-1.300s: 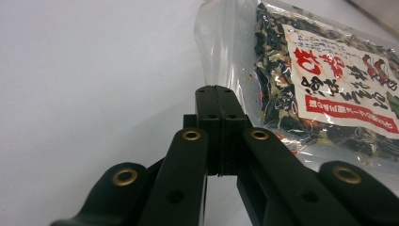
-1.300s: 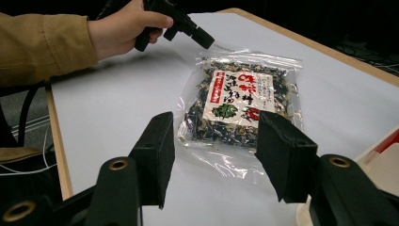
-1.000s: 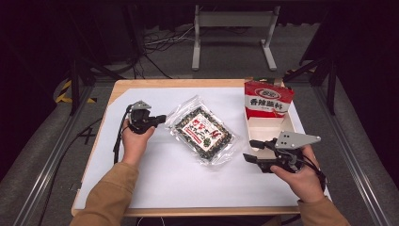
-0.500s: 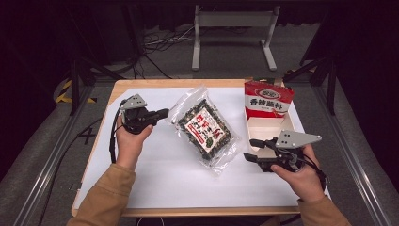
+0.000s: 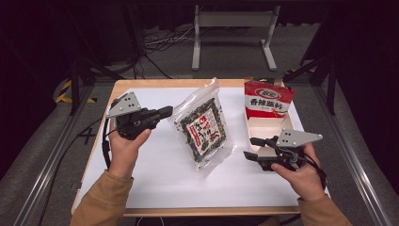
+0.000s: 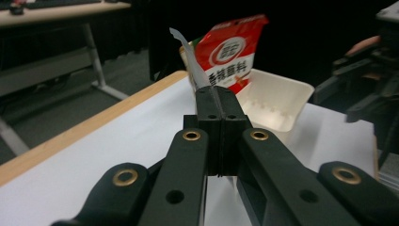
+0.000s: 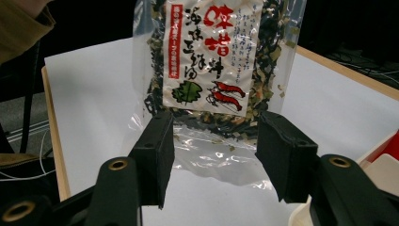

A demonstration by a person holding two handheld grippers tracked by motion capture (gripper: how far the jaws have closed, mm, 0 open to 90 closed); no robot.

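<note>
The right gripper point(image 5: 251, 148) waits low at the table's near right with its jaws standing apart and nothing between the pads – its own view looks straight at the bottom of the clear packet of dried greens point(image 7: 214, 70). That packet point(image 5: 203, 126) hangs tilted over mid-table, its long axis running from a top corner up by the left gripper point(image 5: 164, 112) down to a bottom edge that reaches the white sheet point(image 5: 155, 183). The left gripper is clamped shut on that top corner, a sliver of clear film point(image 6: 188, 56) poking out above its closed jaws. So the free lower end lies just left of the right gripper – the nearer tool for it. Beyond stand the white tray point(image 5: 266, 128) and the red pouch point(image 5: 267, 99) leaning inside it. How much film is pinched I cannot tell
</note>
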